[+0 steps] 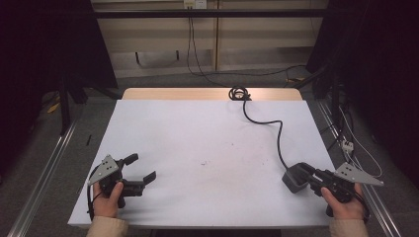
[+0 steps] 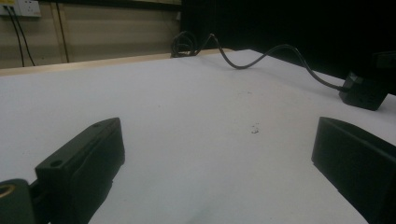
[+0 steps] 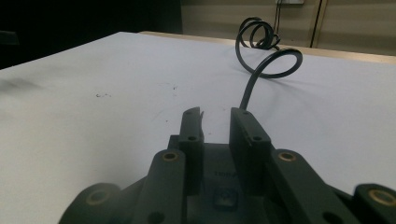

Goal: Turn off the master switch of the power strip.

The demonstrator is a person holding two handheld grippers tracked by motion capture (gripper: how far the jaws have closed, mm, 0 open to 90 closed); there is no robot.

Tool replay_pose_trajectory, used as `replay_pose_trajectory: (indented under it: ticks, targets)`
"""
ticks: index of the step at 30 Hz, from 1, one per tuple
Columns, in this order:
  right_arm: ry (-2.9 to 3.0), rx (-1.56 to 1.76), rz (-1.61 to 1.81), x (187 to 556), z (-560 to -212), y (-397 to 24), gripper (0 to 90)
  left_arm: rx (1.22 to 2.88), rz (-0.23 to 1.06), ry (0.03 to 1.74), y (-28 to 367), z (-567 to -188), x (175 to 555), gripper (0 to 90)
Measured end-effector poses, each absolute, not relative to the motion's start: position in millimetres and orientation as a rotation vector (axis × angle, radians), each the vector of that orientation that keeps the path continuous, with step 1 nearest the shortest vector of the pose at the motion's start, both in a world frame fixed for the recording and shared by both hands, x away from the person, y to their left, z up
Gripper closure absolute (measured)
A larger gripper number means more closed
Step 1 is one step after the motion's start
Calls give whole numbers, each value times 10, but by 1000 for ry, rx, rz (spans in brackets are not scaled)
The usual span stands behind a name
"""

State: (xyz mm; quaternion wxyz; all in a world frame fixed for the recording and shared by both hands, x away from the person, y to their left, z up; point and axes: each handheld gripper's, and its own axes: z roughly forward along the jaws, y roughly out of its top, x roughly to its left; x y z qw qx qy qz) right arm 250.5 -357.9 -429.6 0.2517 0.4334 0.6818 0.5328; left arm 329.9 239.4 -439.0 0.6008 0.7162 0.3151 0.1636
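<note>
A black power adapter [image 1: 294,178] lies on the white table [image 1: 207,148] near its right front edge. Its black cable [image 1: 278,133] snakes back to a coil [image 1: 239,93] at the far edge. My right gripper [image 1: 307,173] reaches in from the right, and its narrow-set jaws close on the adapter [image 3: 219,172]; in the right gripper view [image 3: 217,122] the cable [image 3: 261,70] rises just beyond them. My left gripper [image 1: 142,167] rests at the left front, its jaws wide open and holding nothing [image 2: 215,154]. The left gripper view shows the adapter [image 2: 363,92] far off.
A few small dark specks [image 1: 205,162] mark the middle of the table. A wooden strip [image 1: 173,93] runs along its far edge, and metal rails [image 1: 44,173] flank the table on the floor. Cables [image 1: 346,138] hang off the right side.
</note>
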Motion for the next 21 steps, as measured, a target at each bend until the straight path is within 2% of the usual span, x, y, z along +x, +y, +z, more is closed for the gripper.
replay_pose_trajectory:
  ticks: [9,17,21]
  targets:
    - [1833,1210,1455,2545,-4292,-3539,585,1655,384,735,2415,-4388,3287,22]
    - [1822,1237,1443,2589,-4305,-3470,389,1659,384,735,2407,-4385,3284,22]
    - [1819,1242,1444,2605,-4302,-3437,328,1658,382,735,2401,-4389,3286,22]
